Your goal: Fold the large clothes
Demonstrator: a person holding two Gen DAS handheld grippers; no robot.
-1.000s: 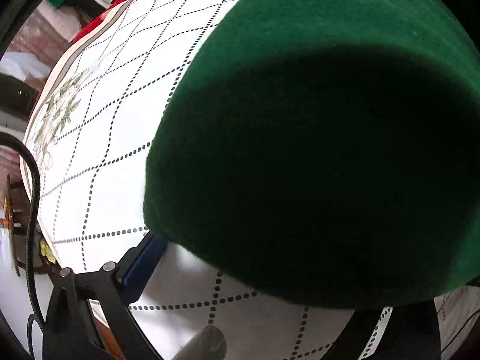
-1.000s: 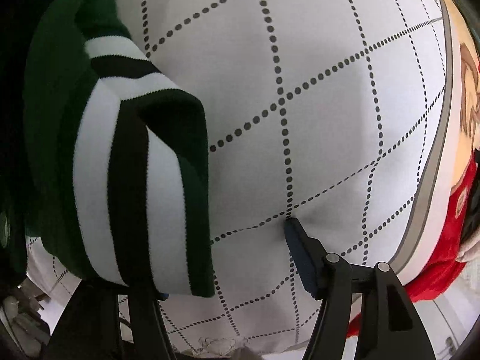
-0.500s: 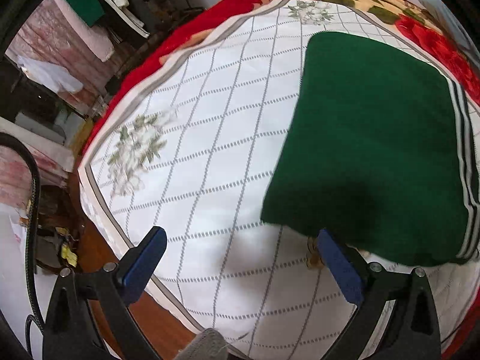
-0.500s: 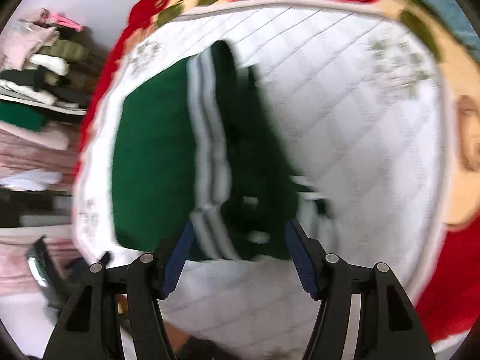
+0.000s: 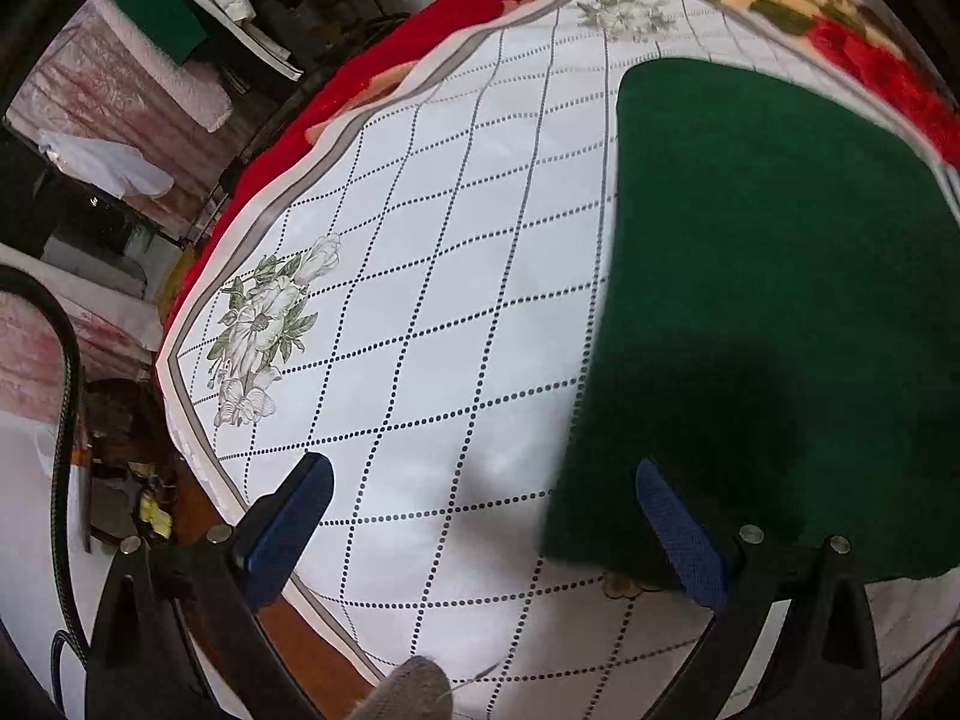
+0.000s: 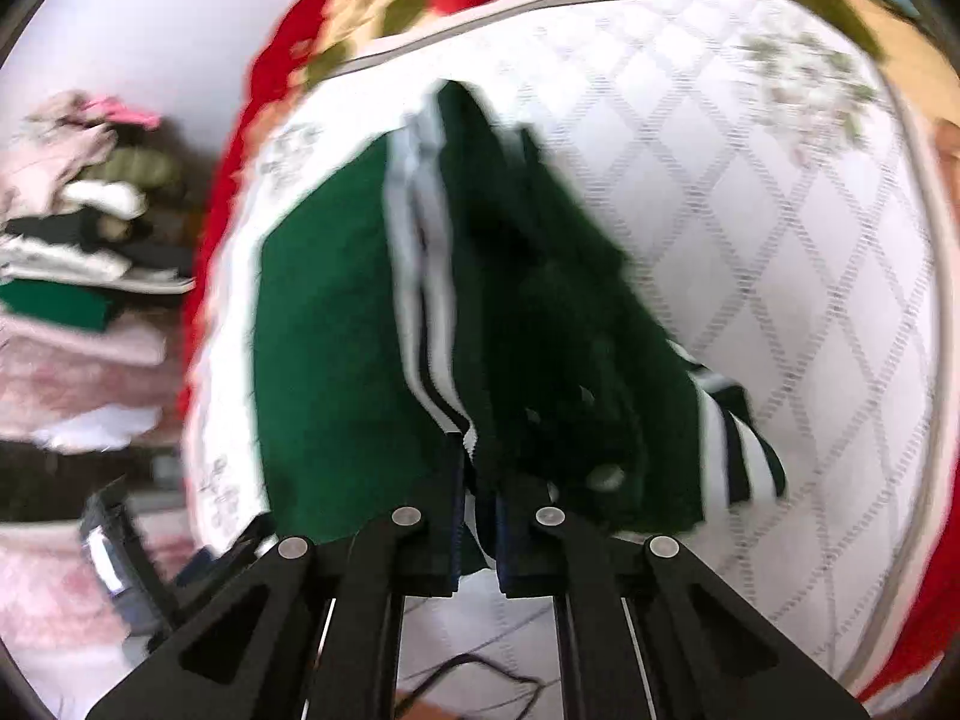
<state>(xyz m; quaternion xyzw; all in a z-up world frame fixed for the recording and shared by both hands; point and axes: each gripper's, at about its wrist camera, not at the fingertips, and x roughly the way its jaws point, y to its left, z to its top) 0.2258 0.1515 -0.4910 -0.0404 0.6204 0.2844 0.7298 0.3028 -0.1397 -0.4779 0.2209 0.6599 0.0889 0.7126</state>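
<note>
Green garment point(image 5: 768, 276) — folded on quilt point(image 5: 432, 300)

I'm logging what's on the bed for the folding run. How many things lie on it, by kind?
Green garment with white stripes: 1
White diamond-patterned cover: 1
Red floral blanket underneath: 1
Total: 3

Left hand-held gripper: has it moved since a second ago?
Yes. The left hand-held gripper has risen away from the green garment; far more bedspread shows now.
</note>
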